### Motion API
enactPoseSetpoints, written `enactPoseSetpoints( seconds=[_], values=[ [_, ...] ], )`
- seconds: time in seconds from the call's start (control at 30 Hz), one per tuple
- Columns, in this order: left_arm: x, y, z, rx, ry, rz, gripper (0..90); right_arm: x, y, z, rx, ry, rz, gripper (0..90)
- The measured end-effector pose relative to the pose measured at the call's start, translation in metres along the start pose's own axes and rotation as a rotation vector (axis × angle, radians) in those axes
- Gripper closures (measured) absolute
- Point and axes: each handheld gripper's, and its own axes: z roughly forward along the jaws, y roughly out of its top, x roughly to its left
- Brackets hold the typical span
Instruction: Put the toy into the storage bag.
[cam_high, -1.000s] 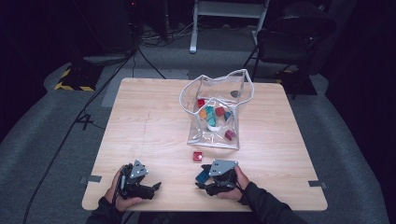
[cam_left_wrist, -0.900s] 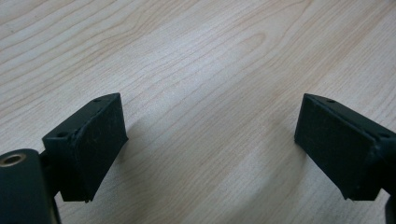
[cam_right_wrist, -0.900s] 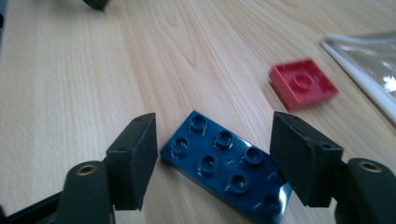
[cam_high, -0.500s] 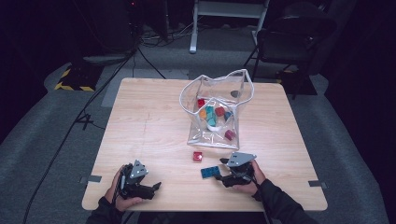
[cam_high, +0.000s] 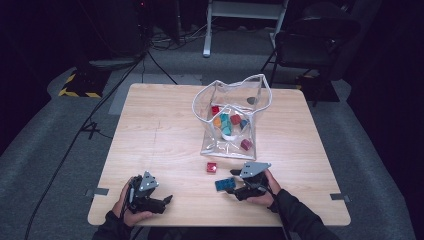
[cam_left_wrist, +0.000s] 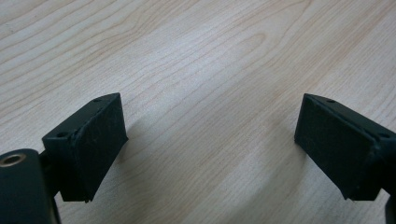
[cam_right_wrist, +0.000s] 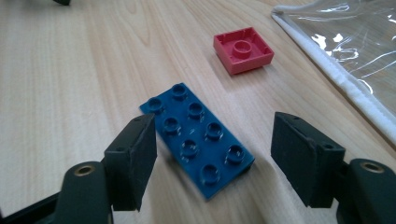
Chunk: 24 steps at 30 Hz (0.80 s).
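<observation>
A flat blue brick (cam_right_wrist: 198, 137) with eight studs lies on the wooden table (cam_high: 160, 130), between the jaws of my right gripper (cam_right_wrist: 212, 126). The jaws have just been opening a little and do not press on it; a gap shows on its right side. From above, the right gripper (cam_high: 236, 186) points left at the blue brick (cam_high: 225, 184) near the front edge. A small red brick (cam_right_wrist: 243, 49) lies upside down just beyond it, also visible from above as the red brick (cam_high: 211, 167). My left gripper (cam_high: 167, 200) rests open at the front left, its left gripper jaws (cam_left_wrist: 210, 107) wide over bare wood.
A clear plastic bag (cam_high: 230, 120) holding several coloured bricks stands open behind the red brick, and its white-edged rim (cam_right_wrist: 345, 79) lies close on the right in the right gripper view. Cables, a chair and a stand sit on the floor beyond the table.
My right hand has shifted to the right, uncovering the blue brick that it hid a second ago. The left hand has stayed where it was.
</observation>
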Motion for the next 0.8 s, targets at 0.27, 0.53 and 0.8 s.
enactPoseSetpoints(
  seconds=[0.27,0.53,0.8],
  values=[
    [0.0,0.0,0.0,-0.002,0.002,0.0,9.3,0.0,0.002,0.006,0.021,0.02,-0.013,46.2],
    [0.0,0.0,0.0,-0.001,0.002,0.0,9.3,0.002,0.001,0.004,0.019,0.012,-0.008,59.7],
    [0.0,0.0,0.0,0.0,0.0,0.0,9.3,-0.001,-0.002,-0.015,-0.007,-0.015,0.008,59.8]
  ],
)
